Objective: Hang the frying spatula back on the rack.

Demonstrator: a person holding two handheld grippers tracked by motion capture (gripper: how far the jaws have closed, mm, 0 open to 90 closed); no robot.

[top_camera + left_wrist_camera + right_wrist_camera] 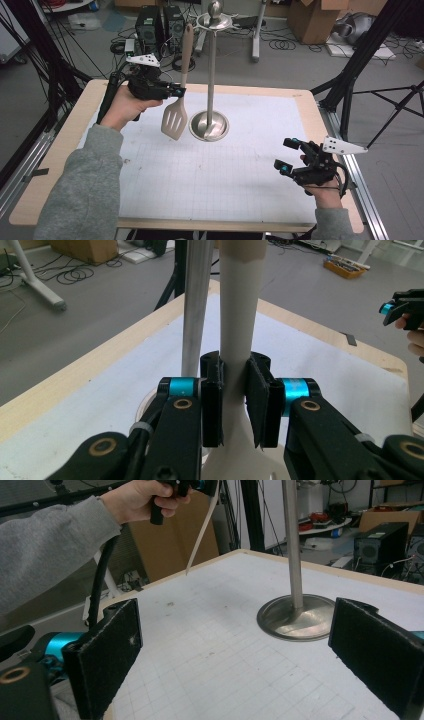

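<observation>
The left tool [234, 400] is clamped on the handle of a beige slotted spatula [175, 118], held upright above the counter [60, 150] just beside the steel stand [210, 75] toward the far edge. Near the right edge, the right tool [286, 156] hangs with jaws apart.

**Open mat, one stand in the way**

The stand [210, 95] rises from the mat's [210, 170] twelve o'clock, its pole just beside the held spatula [176, 112] at eleven. From nine through six to three the mat lies bare, giving passage.
</observation>
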